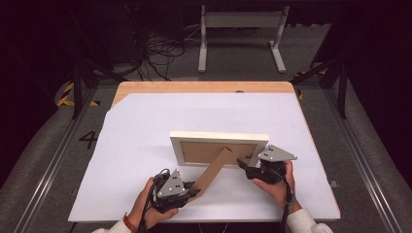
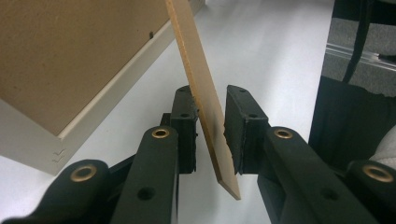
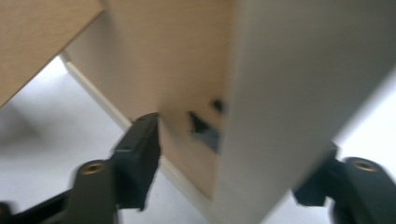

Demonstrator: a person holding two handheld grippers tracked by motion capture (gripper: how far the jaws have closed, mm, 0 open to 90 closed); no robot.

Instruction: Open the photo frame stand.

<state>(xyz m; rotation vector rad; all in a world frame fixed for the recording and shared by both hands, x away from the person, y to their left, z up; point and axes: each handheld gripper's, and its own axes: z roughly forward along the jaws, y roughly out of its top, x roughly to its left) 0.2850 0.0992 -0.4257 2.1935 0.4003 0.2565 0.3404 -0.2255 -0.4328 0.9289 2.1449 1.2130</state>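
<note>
1. Nearest the high camera: two hands in from the near edge of the tabletop (image 1: pixel 145 121), each with a gripper; white sleeves at the bottom.
2. Left gripper (image 1: pixel 190 188) near the near edge, left of centre. Jaws narrow, closed on the free end of the stand leg (image 1: pixel 212 171); in the left gripper view both pads pinch the thin brown board (image 2: pixel 205 100) on its flat faces, tip poking out below.
3. Picture frame (image 1: pixel 218 145) upright on its long edge, around the middle of the tabletop, brown backing towards the person, pale rim all round.
4. Stand leg slanting from the middle of the backing down and towards the near-left. Likely pulled out so as to prop the frame.
5. Right gripper (image 1: pixel 241 164) at the frame's right end, low down. In the right gripper view the jaws straddle the pale side rail (image 3: pixel 280 93), one pad (image 3: pixel 140 154) on the backing side, the other behind the front face. Blurred; contact with the pads cannot be told. Probably there to steady the frame while the leg is set.
6. Judgement: leg out, frame not yet free-standing.
7. Risk: frame tipping forward if the right end lets go early.
</note>
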